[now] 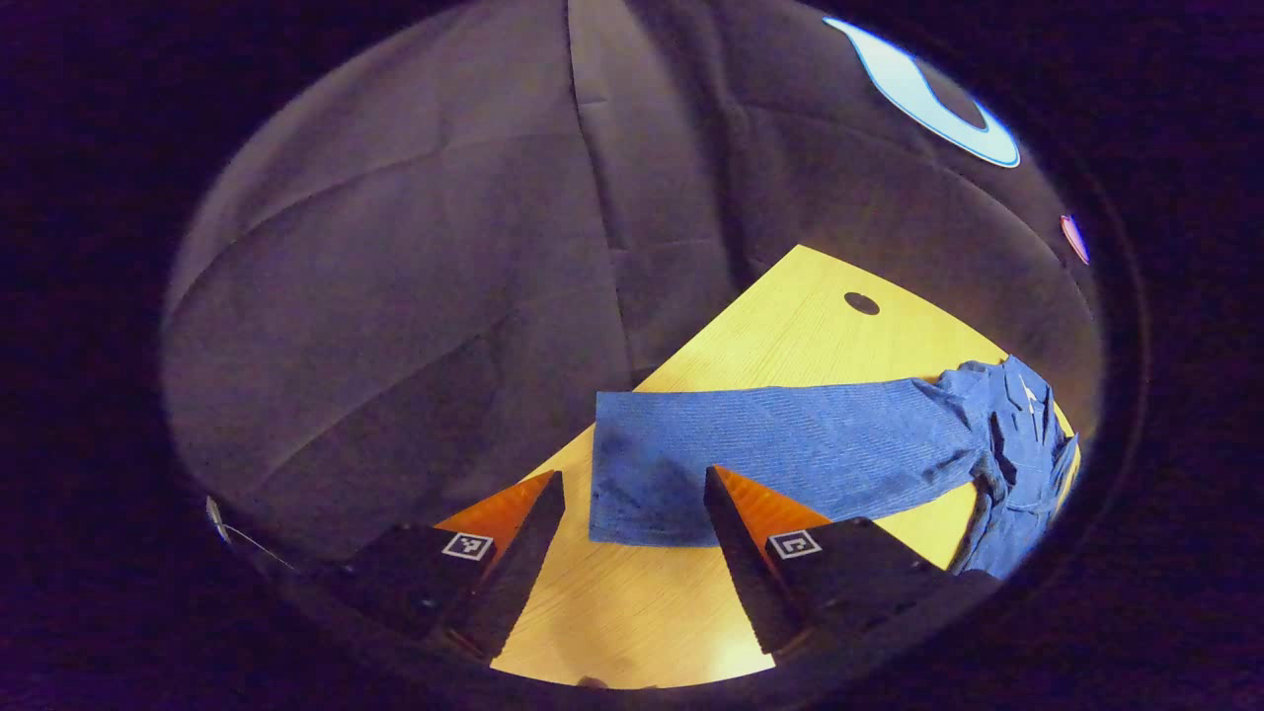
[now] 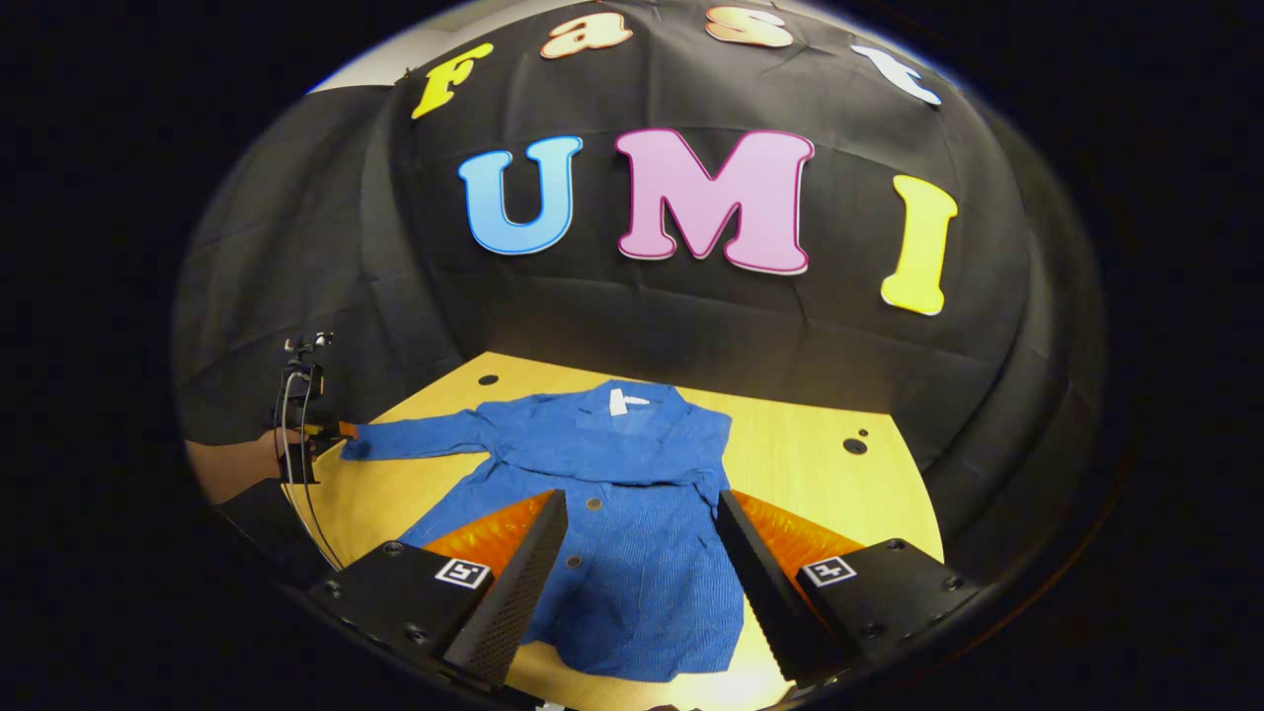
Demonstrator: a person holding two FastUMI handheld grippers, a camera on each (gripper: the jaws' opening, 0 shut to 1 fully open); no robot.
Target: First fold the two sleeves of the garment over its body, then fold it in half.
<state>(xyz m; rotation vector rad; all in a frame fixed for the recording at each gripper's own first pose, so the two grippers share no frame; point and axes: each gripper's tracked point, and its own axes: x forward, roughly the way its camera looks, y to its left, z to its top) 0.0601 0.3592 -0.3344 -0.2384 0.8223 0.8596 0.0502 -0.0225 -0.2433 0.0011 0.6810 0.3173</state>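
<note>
A blue button-front jacket (image 2: 632, 533) lies flat on the yellow table (image 2: 820, 474), collar at the far side. One sleeve (image 2: 415, 439) stretches straight out to the left. A band of cloth across the chest (image 2: 602, 464) looks like the other sleeve folded over the body. In the left gripper view that outstretched sleeve (image 1: 790, 449) runs to the bunched body (image 1: 1022, 444), and its cuff (image 1: 642, 484) lies flat between the spread fingers of my left gripper (image 1: 634, 479), which is open. A hand holds that left gripper (image 2: 304, 434) at the cuff end. My right gripper (image 2: 642, 499) hovers open over the jacket's front.
The table (image 1: 632, 612) has small round holes (image 2: 855, 446) (image 1: 861, 303) near its far edge. Black cloth walls close in behind and on both sides. Bare wood (image 2: 820, 434) lies to the right of the jacket.
</note>
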